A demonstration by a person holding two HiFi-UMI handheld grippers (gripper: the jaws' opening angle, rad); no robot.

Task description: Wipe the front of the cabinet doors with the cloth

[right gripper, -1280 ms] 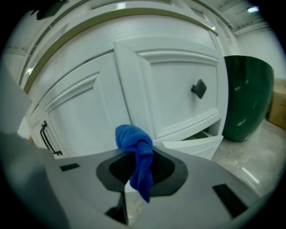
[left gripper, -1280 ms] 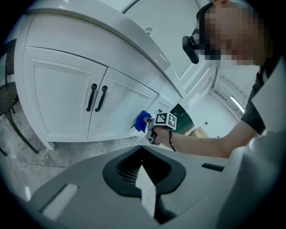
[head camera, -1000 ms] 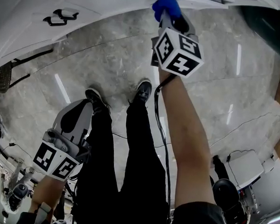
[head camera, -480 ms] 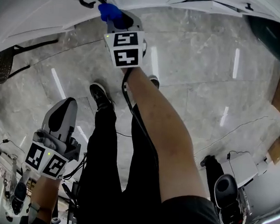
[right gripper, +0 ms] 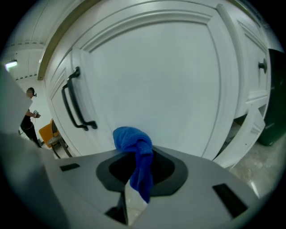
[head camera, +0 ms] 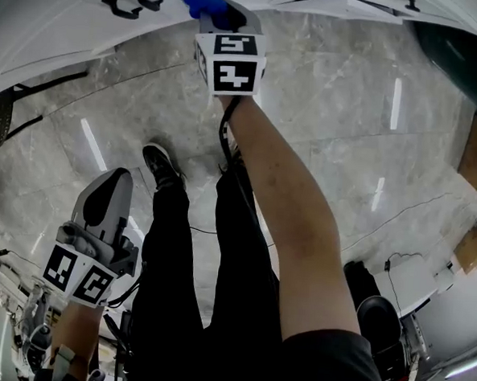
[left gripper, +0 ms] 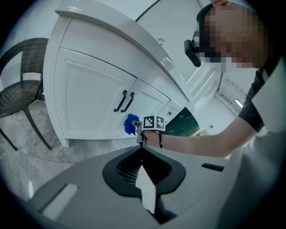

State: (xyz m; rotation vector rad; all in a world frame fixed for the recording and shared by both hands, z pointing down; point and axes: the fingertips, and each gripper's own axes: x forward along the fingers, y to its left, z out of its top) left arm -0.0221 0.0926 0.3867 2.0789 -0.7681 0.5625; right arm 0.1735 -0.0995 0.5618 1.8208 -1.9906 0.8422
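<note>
The blue cloth is bunched between the jaws of my right gripper, which is shut on it. The cloth presses against the white panel of a cabinet door, to the right of the two black handles. In the head view the right gripper reaches up to the cabinet with the cloth at its tip. The left gripper view shows the cloth low on the right door. My left gripper hangs low at the left, away from the cabinet, jaws shut and empty.
A dark wicker chair stands left of the cabinet. Drawers with a small knob lie right of the door, and a dark green object beyond them. The person's legs stand on the marble floor. Cables and equipment lie at the right.
The right gripper swept the cloth left across the door toward the handles, then back a little to the right. The left gripper stayed low and shut.
</note>
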